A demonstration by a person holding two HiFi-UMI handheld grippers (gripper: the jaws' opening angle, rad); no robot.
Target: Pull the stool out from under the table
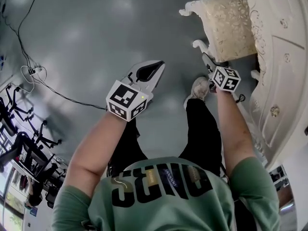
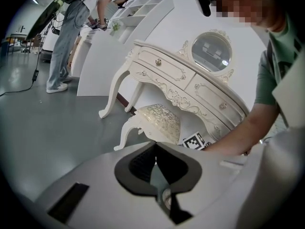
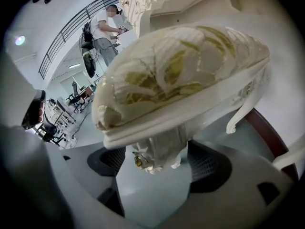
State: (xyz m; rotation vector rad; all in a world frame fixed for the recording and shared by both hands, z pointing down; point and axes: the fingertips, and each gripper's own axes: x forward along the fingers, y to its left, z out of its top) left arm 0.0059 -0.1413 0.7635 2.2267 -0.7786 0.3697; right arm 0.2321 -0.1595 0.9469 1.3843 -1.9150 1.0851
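One stool [image 1: 226, 25] stands upright beside table [image 1: 284, 57].

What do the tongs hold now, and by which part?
Nothing is held. The right tongs stand open around the leg top of the stool, not pressing it. The left tongs are shut and empty.

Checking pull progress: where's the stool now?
Head view, upper right: the stool stands on the floor beside the white dressing table, just ahead of the right gripper, whose open jaws straddle its carved leg.
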